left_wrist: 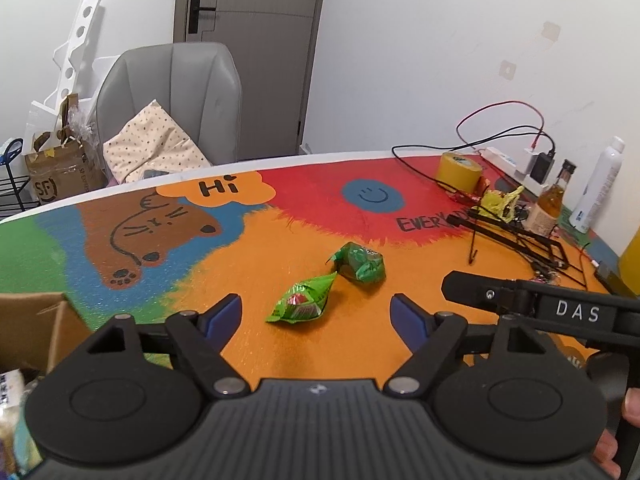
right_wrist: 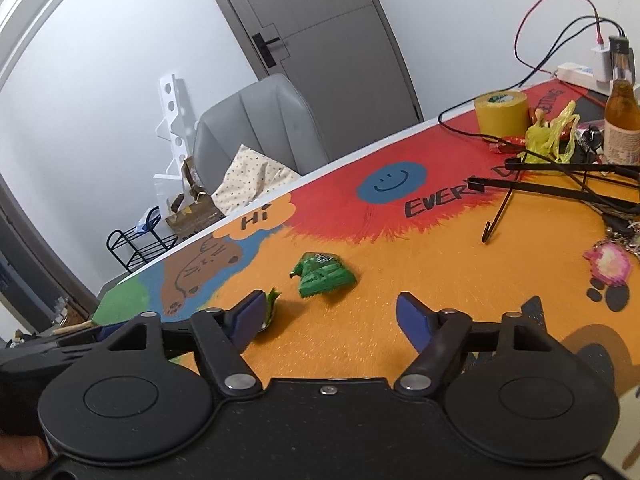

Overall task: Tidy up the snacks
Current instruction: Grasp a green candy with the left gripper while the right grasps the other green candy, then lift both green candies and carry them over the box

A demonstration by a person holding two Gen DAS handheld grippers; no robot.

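Table [left_wrist: 360,360]: large, covered in a painted mat, orange field in the middle, red toward the far right, blue, brown bear and green at far left. Far edge runs white along the wall side, with a grey chair [left_wrist: 172,96] just beyond it. Widest open stretch is the orange field in front of both grippers.

Right end of table crowded: black wire rack [left_wrist: 516,236] lying flat, yellow tape roll [left_wrist: 458,170], amber bottle [left_wrist: 550,204], white spray bottle [left_wrist: 598,188], power strip and cables against the wall. Cardboard box [left_wrist: 32,328] at the near-left edge, in the left wrist view.

Left gripper [left_wrist: 316,314]: jaws spread wide, nothing between the blue pads, held low over the orange. Right gripper [right_wrist: 332,314]: also spread wide and empty; its body shows at the right of the left wrist view, just beside the left one.

Snacks, both on the orange, near each other: light green packet [left_wrist: 302,300] lies just ahead of the left gripper, between its fingertips' line; in the right wrist view only its tip shows behind the left finger. Dark green packet [left_wrist: 360,262] sits a little farther out, ahead of the right gripper's opening, well apart from the rack.
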